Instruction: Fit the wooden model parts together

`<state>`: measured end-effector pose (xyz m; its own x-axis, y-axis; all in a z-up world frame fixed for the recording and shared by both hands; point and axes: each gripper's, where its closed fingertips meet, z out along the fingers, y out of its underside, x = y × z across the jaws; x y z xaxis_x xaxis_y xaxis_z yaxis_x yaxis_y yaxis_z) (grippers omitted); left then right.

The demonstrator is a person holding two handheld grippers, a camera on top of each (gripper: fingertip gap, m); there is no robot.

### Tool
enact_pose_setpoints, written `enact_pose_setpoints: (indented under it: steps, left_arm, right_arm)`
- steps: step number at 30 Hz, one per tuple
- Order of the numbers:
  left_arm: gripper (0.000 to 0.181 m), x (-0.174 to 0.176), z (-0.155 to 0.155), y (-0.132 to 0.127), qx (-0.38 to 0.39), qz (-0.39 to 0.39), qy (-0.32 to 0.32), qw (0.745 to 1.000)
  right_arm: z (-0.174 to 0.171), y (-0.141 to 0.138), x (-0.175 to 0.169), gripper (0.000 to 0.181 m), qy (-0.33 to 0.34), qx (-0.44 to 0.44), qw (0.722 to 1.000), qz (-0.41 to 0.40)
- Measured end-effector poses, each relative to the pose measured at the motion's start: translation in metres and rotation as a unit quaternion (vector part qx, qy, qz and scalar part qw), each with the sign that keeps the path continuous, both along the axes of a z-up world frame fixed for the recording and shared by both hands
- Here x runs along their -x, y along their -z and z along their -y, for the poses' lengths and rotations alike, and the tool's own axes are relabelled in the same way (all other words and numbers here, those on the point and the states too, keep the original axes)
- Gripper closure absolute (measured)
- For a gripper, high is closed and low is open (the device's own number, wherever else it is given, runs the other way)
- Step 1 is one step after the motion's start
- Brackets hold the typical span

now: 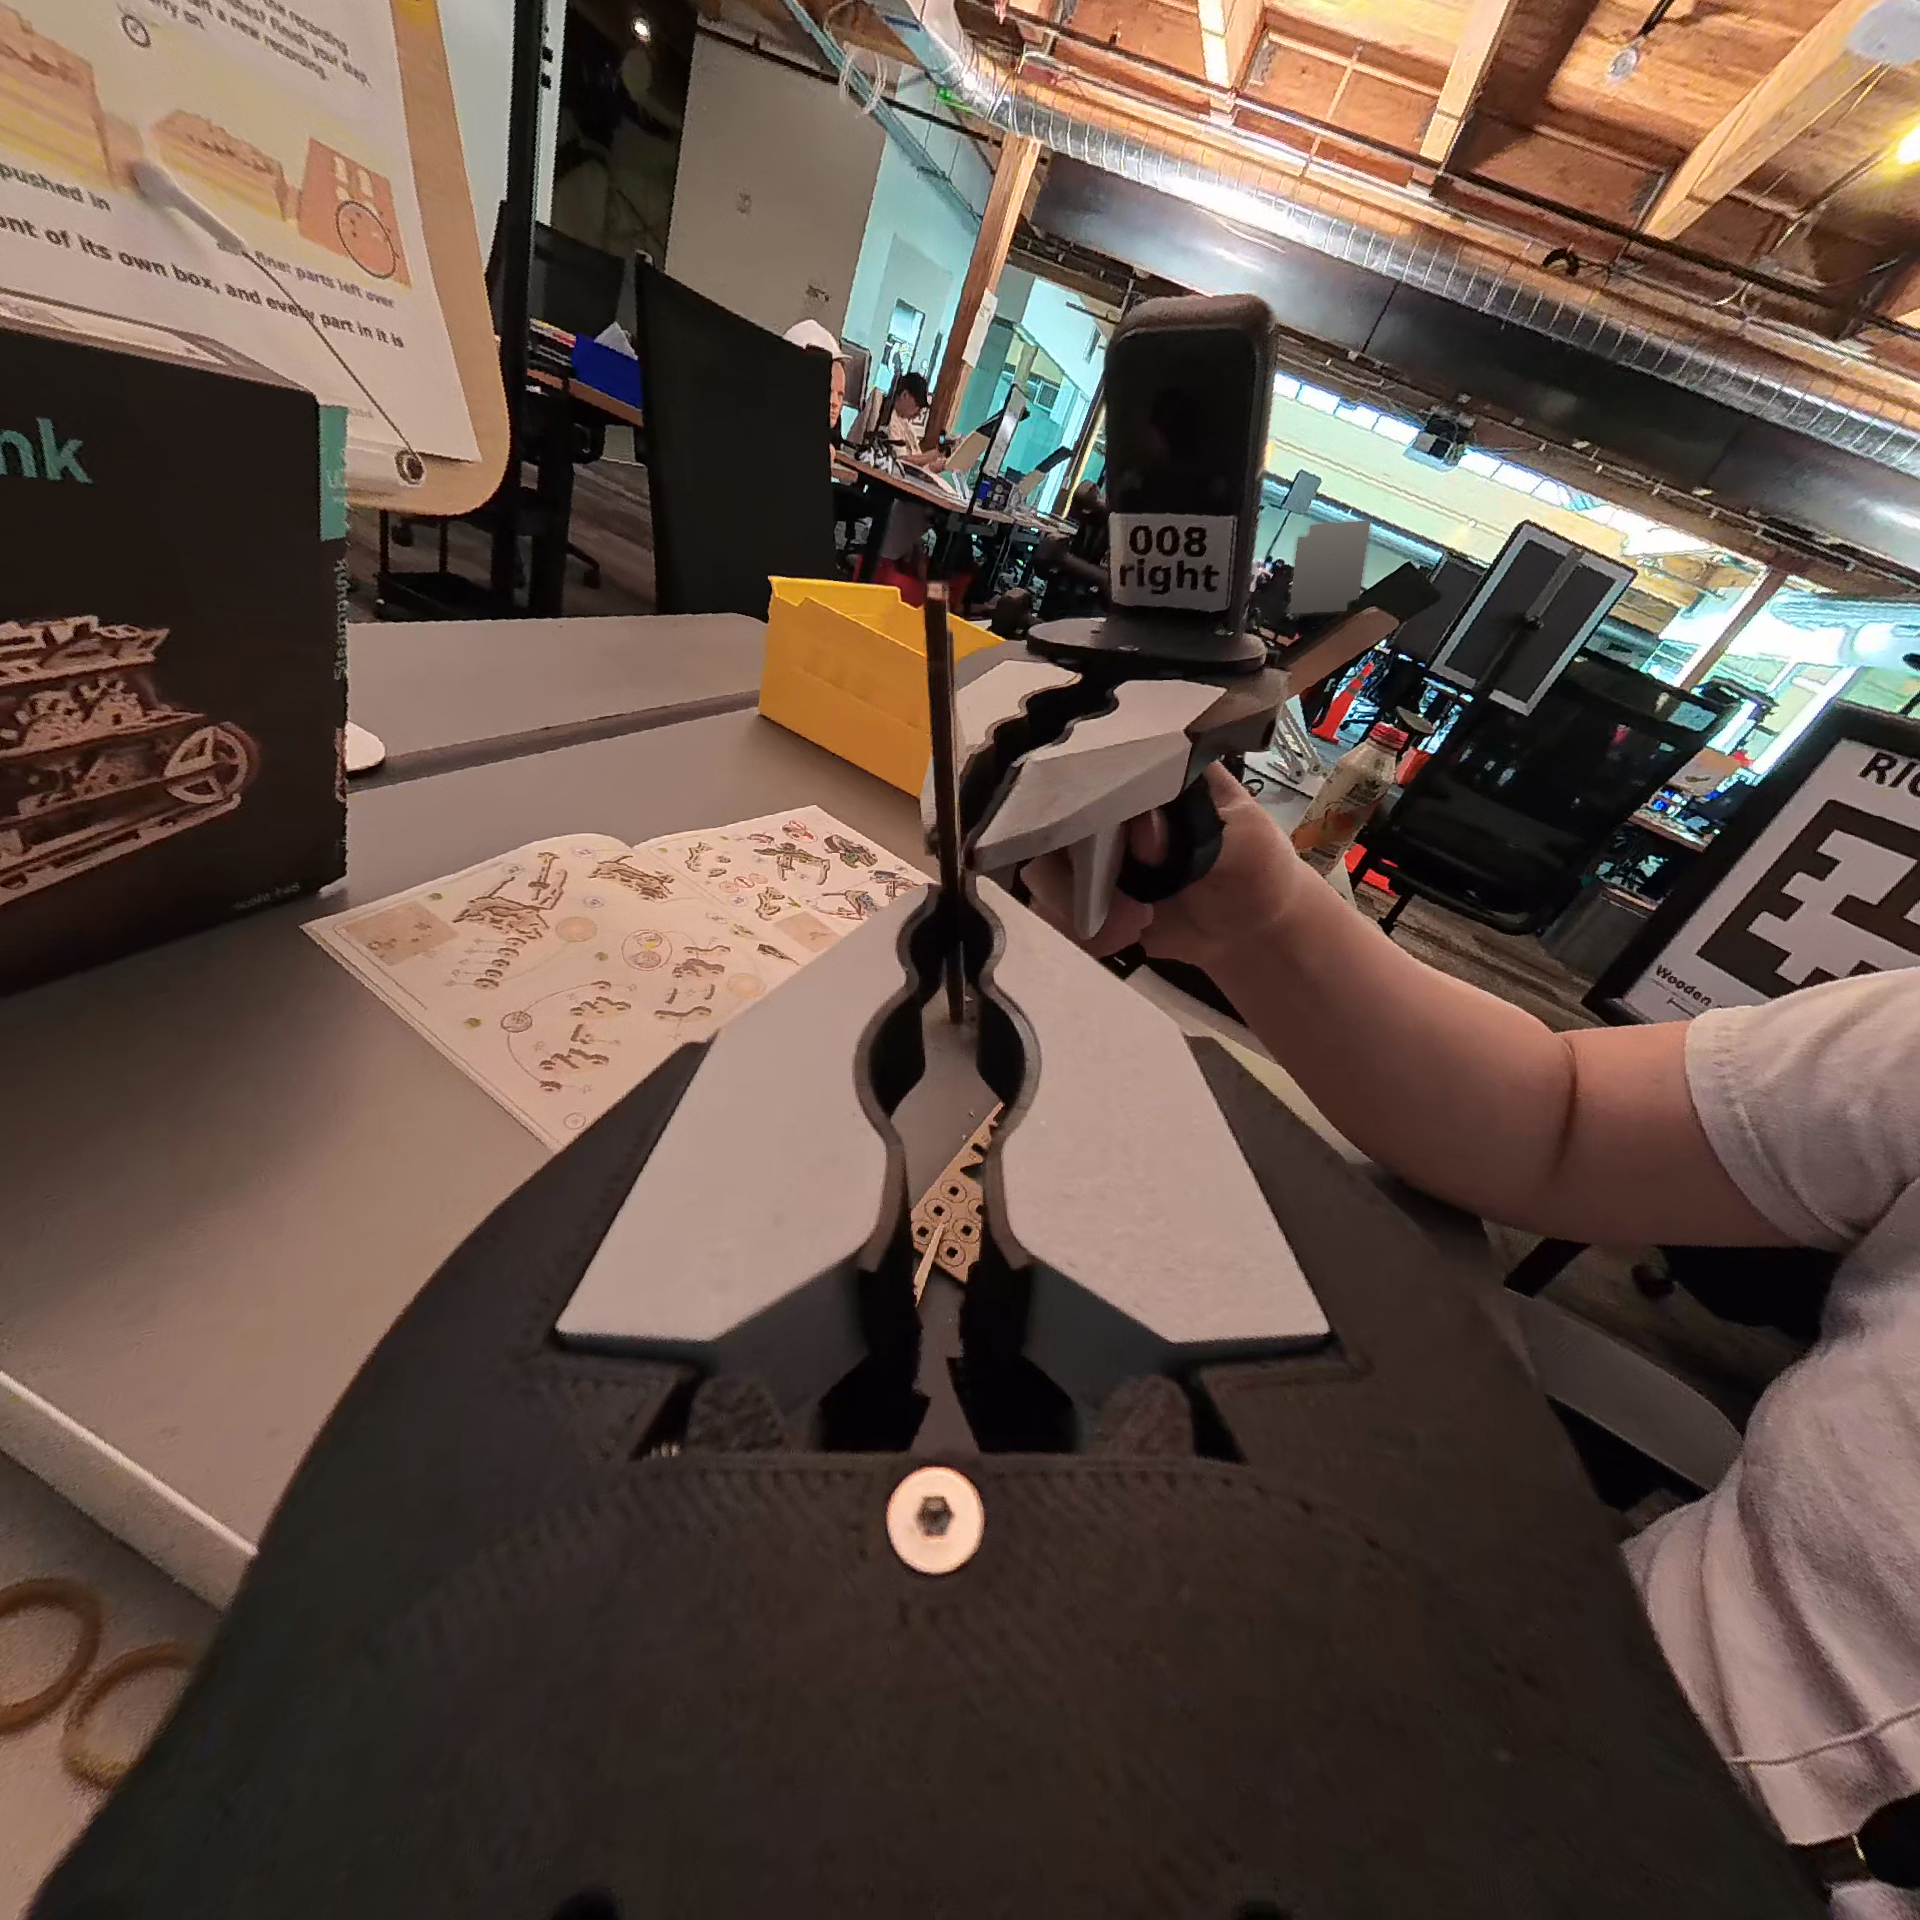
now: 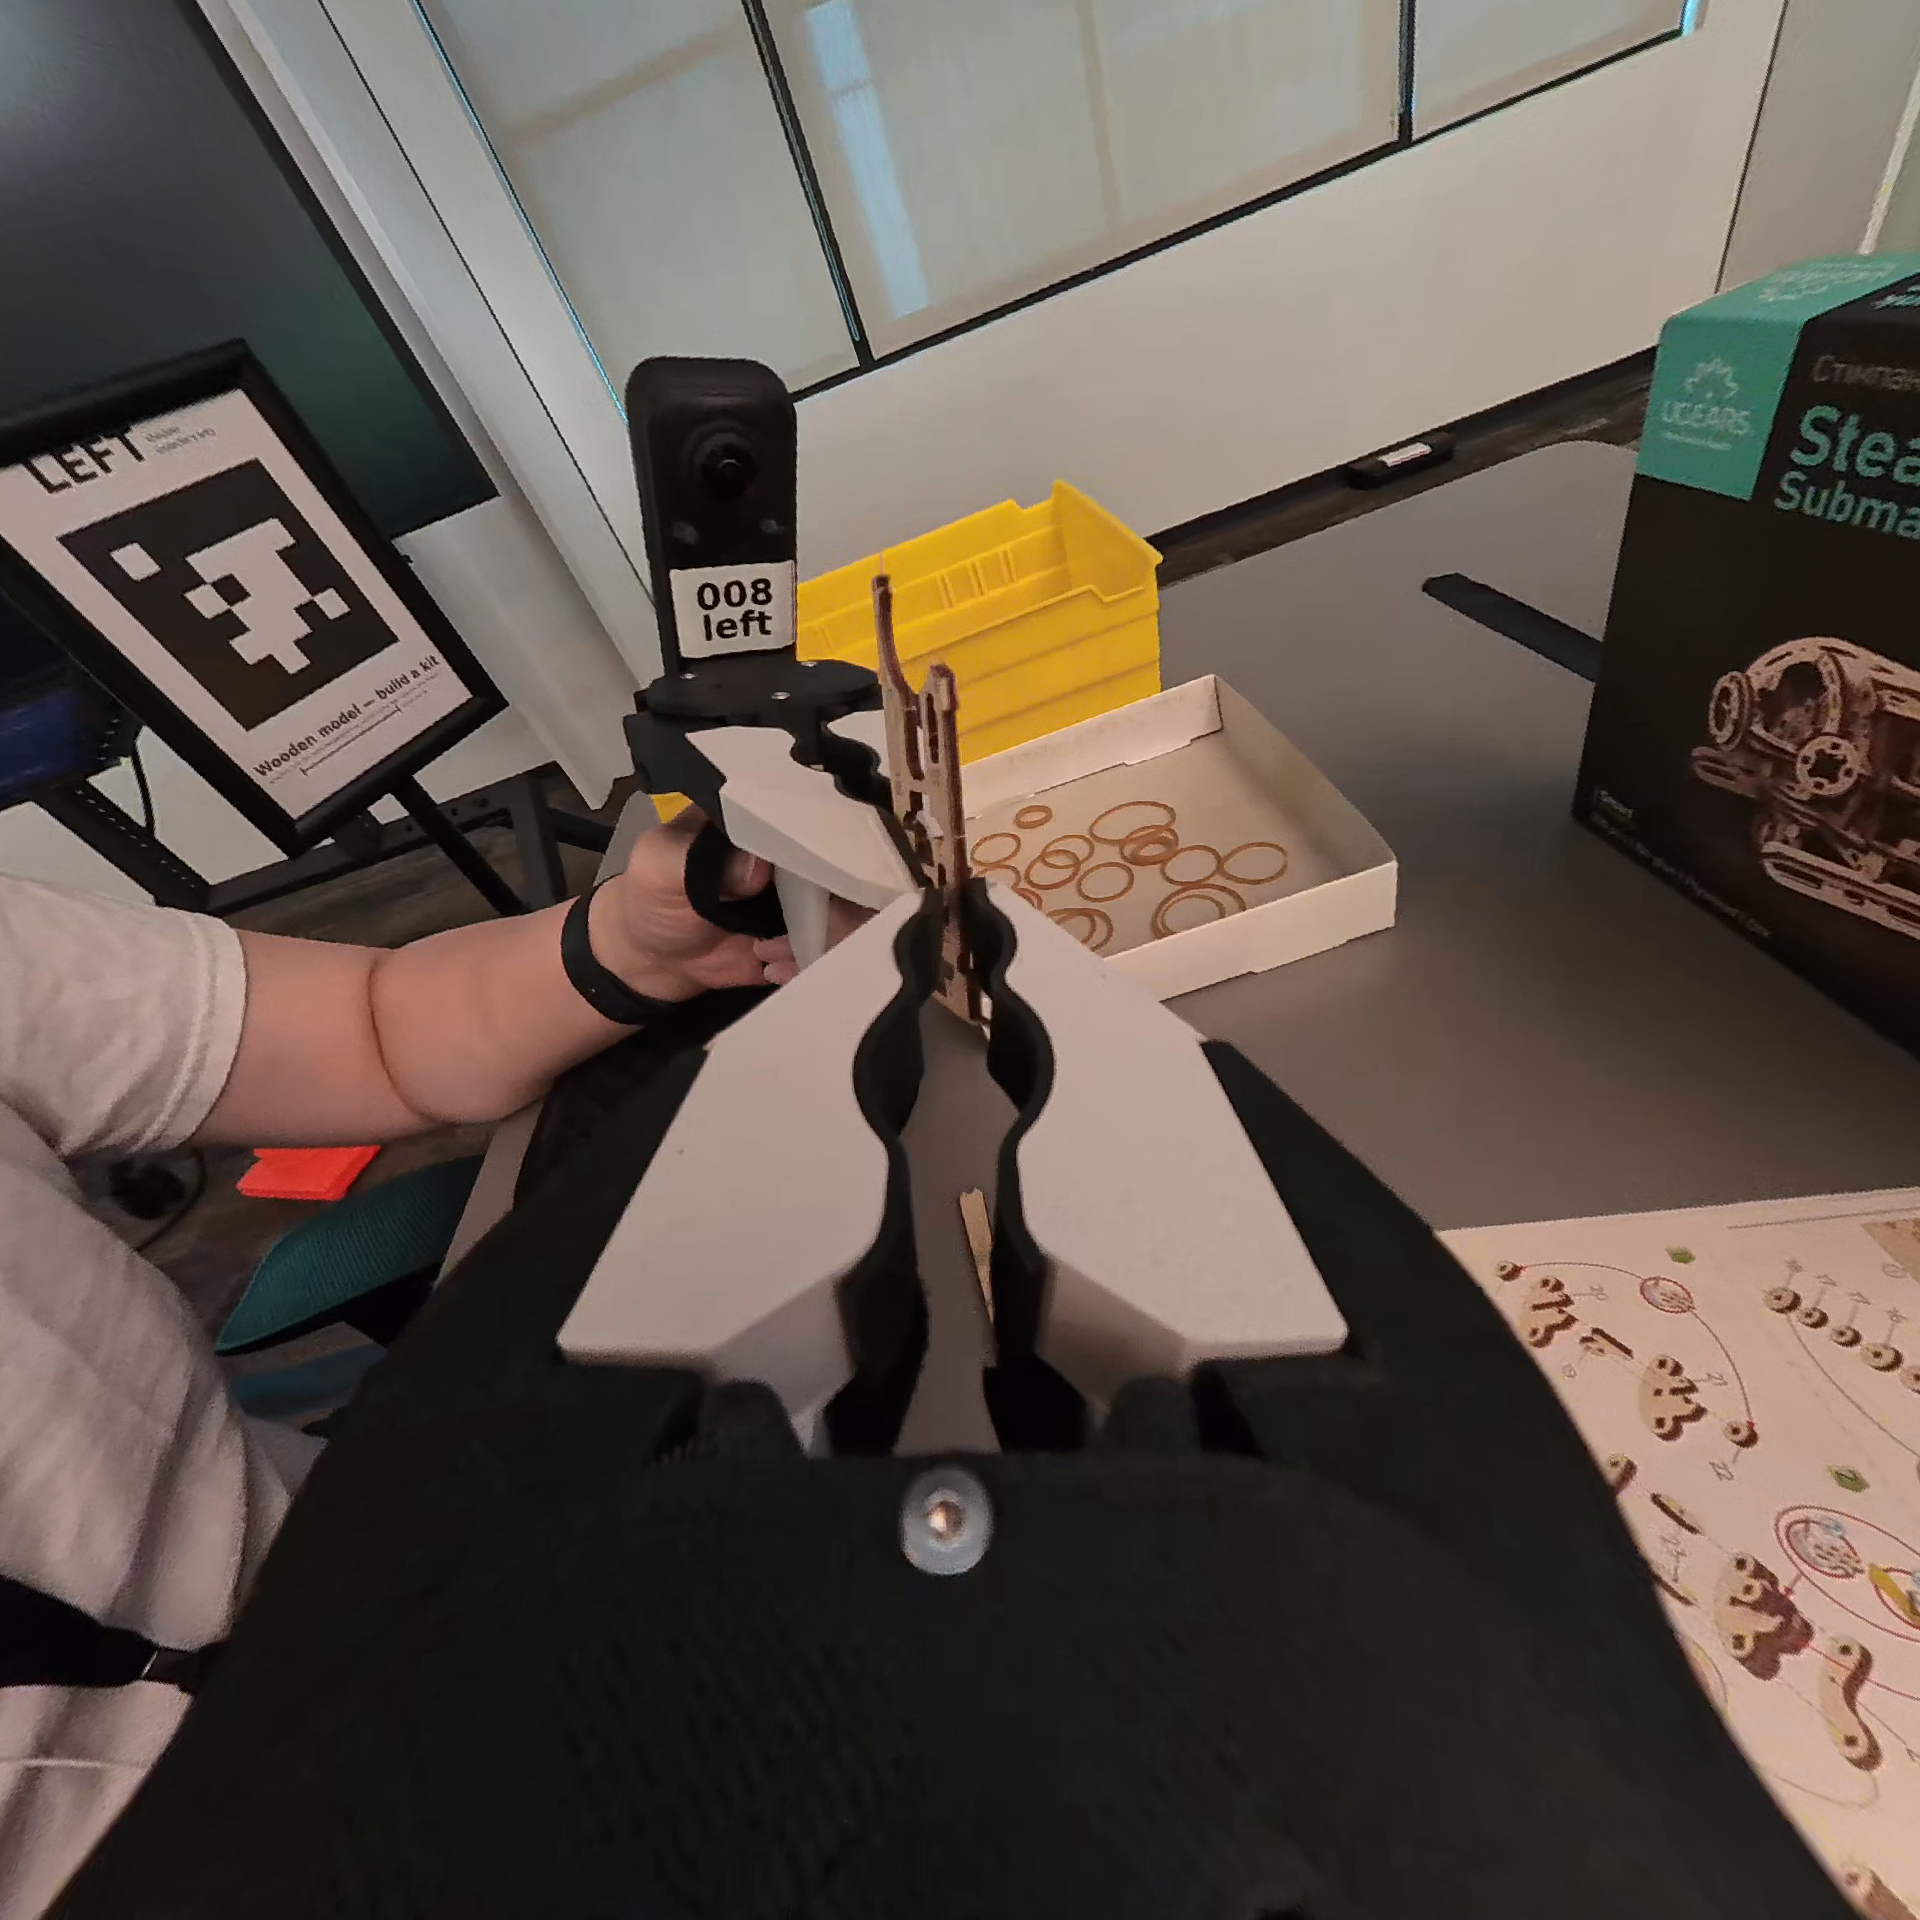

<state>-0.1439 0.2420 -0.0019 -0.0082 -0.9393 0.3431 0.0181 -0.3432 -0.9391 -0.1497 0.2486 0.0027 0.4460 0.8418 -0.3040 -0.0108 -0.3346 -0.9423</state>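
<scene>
Both grippers meet tip to tip above the grey tabletop (image 2: 1455,987): the left gripper (image 1: 948,914) and the right gripper (image 2: 940,914) are each clamped on the same upright wooden part (image 2: 920,790), which is seen edge-on as a thin dark strip from the left wrist view, so its cut-outs show only from the right. Another flat wooden piece (image 1: 956,1205) lies below, mostly hidden between the left fingers. Farther out sit a yellow bin (image 2: 1039,613), a white tray of rubber bands (image 2: 1299,821), an instruction sheet (image 1: 582,966) and the kit box (image 2: 1766,665), cut off at the frame edge.
</scene>
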Motion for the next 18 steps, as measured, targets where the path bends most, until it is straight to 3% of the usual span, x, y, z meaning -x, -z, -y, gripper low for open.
enact_pose_setpoints:
  steps: [15, 18]
  left_arm:
    - [0.18, -0.0026, -0.0034, 0.0084, 0.031, -0.025, -0.02, 0.999]
    - [0.181, -0.001, -0.0045, 0.0059, 0.032, -0.011, -0.01, 0.999]
  right_arm:
    - [-0.0096, 0.0105, -0.0014, 0.179, 0.078, -0.099, 0.982, 0.143]
    - [-0.0064, 0.0056, -0.0008, 0.178, 0.061, -0.092, 0.988, 0.112]
